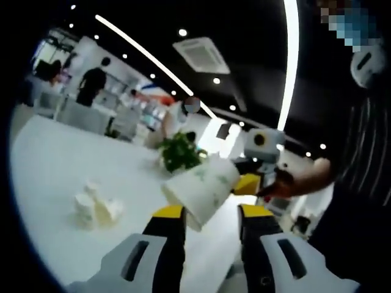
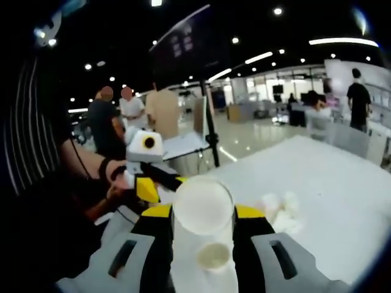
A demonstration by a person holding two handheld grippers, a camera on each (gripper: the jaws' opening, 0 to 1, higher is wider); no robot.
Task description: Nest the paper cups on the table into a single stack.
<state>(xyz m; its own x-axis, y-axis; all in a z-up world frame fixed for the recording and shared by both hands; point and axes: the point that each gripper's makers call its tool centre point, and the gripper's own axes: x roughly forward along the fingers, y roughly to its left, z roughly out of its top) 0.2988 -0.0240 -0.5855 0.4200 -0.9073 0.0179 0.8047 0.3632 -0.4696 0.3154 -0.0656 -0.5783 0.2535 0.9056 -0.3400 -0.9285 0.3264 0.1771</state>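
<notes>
A white paper cup (image 1: 201, 186) with a faint green print hangs tilted over the table, mouth toward me. My right gripper (image 1: 247, 184) comes in from the right and is shut on its narrow end. My left gripper (image 1: 211, 213) is open, its yellow-tipped jaws wide apart, with the cup's rim just ahead of the gap. In the right gripper view the same cup (image 2: 203, 207) sits pinched in my right gripper (image 2: 204, 213) and points away. The left gripper (image 2: 153, 186), held by a hand, is just beyond it at left. More small white cups (image 1: 95, 207) (image 2: 281, 210) lie blurred on the table.
The white table (image 1: 55, 165) (image 2: 333, 177) stretches wide around the cups. A green plant (image 1: 180, 152) stands at its far side. A stand with a dark board (image 2: 208, 122) rises behind the table edge. A person in striped sleeves is close, and others stand far off.
</notes>
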